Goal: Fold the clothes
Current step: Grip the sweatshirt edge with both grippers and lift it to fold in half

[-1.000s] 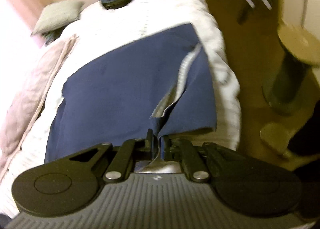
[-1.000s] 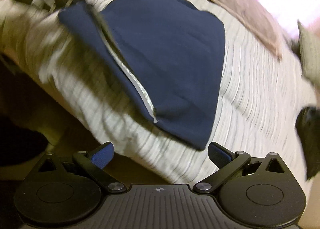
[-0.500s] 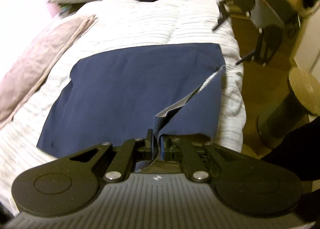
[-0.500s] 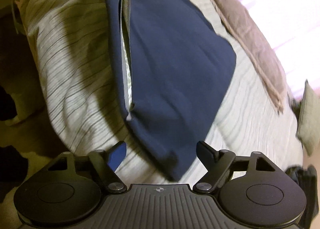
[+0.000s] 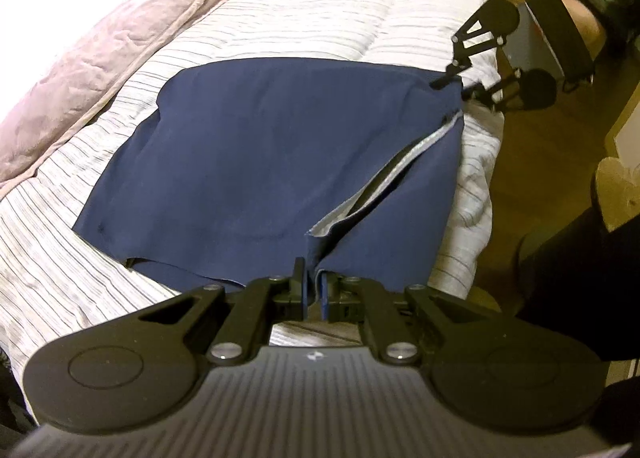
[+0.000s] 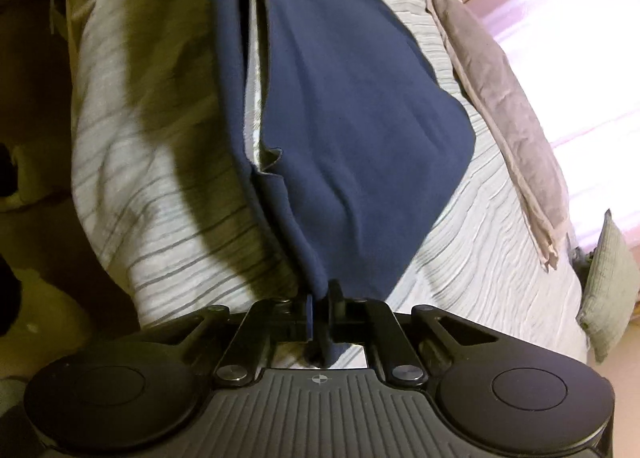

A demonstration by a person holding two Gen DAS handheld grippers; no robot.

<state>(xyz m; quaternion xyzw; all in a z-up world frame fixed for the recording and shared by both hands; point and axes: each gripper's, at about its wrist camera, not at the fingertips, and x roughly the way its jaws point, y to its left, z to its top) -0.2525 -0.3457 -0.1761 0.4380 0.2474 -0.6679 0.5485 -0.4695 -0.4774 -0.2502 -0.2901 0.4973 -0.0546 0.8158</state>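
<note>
With both grippers, left [image 5: 314, 292] and right [image 6: 320, 308], pinched tight on corners of the navy cloth [image 5: 280, 162] mid-frame on the bed [image 5: 320, 30], uneven pulling could skew the fold or slip a corner.

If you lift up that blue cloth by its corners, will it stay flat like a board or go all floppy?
Probably floppy: the blue cloth already sags and ripples between the left tool and the right tool, which pinch its corners. It looks thin, so likely light. The open gray-lined edge gapes, so the layers may slide apart.
</note>
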